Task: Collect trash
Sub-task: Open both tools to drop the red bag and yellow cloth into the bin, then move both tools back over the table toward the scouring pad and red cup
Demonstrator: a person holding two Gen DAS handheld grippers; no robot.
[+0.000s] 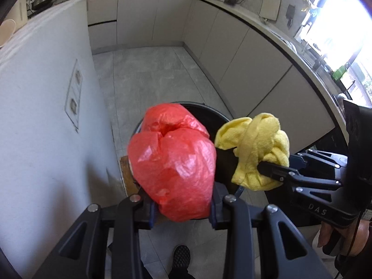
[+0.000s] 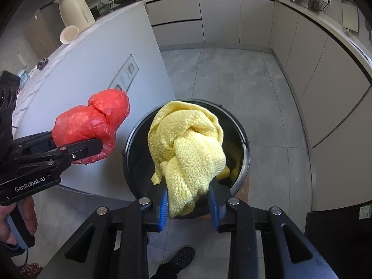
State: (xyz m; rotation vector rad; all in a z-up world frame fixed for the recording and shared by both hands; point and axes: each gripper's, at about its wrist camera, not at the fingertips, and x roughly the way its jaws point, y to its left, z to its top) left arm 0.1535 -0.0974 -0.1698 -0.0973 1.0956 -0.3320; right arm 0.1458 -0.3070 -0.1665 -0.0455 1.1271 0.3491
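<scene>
Left gripper [image 1: 181,205] clamps a crumpled, glossy red plastic bag [image 1: 173,162] that bulges ahead of its jaws. Right gripper [image 2: 188,203] pinches a knotted, fluffy yellow terry cloth [image 2: 188,148], held directly above the round black bin [image 2: 244,139]. Both bundles hide most of the bin's interior.

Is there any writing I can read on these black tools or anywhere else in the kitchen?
"DAS" – on the black body of the right gripper, which holds the yellow towel.
"GenRobot.AI" – on the black body of the left gripper, which holds the red plastic bag.
Green label on a dark object at the lower right: print too small to read.
Panel on the white island wall: markings blurred, unreadable.
</scene>
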